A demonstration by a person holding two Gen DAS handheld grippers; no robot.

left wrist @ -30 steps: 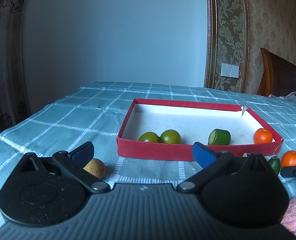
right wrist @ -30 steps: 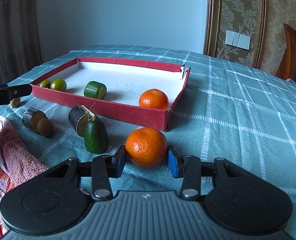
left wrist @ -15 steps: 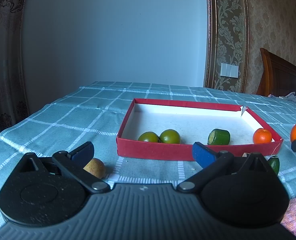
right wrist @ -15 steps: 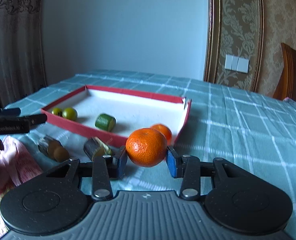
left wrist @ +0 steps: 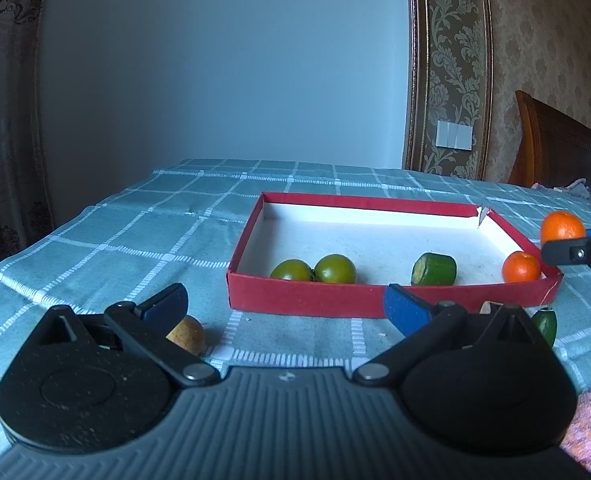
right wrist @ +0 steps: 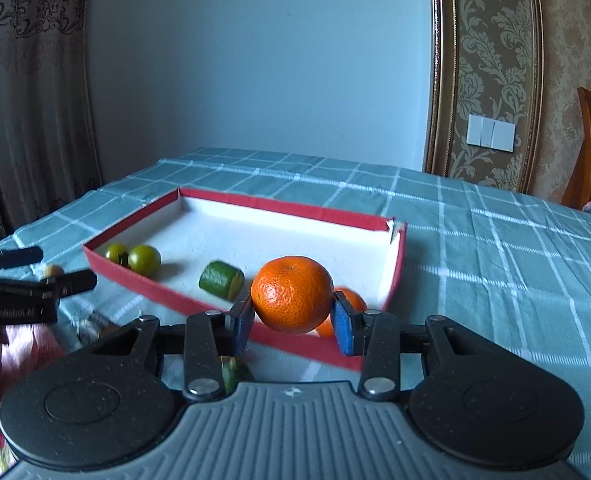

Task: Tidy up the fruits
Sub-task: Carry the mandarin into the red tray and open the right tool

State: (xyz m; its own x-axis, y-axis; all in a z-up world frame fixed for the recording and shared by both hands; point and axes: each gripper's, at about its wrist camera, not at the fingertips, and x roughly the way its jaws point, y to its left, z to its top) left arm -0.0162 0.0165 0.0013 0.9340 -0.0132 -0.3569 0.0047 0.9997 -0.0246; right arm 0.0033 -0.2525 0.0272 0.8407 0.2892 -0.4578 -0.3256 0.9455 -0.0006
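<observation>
My right gripper (right wrist: 292, 321) is shut on an orange mandarin (right wrist: 292, 294) and holds it in the air above the near right corner of the red tray (right wrist: 397, 264). In the tray lie two green tomatoes (right wrist: 144, 259), a cut cucumber piece (right wrist: 221, 280) and a second mandarin (right wrist: 351, 300), partly hidden behind my right finger. In the left wrist view the held mandarin (left wrist: 562, 228) hangs just right of the tray (left wrist: 307, 300). My left gripper (left wrist: 285, 307) stands open in front of the tray, nothing between its fingers. A small yellowish fruit (left wrist: 187, 334) lies by its left finger.
A green pointed fruit (left wrist: 545, 326) lies on the checked cloth in front of the tray's right corner. A pink towel (left wrist: 587, 420) covers the near right. Cut brown pieces (right wrist: 91, 328) sit left of my right gripper. A wooden headboard (left wrist: 555, 144) stands at the far right.
My right gripper has lifted the mandarin off the cloth and carried it up toward the tray's corner. The left gripper has not moved.
</observation>
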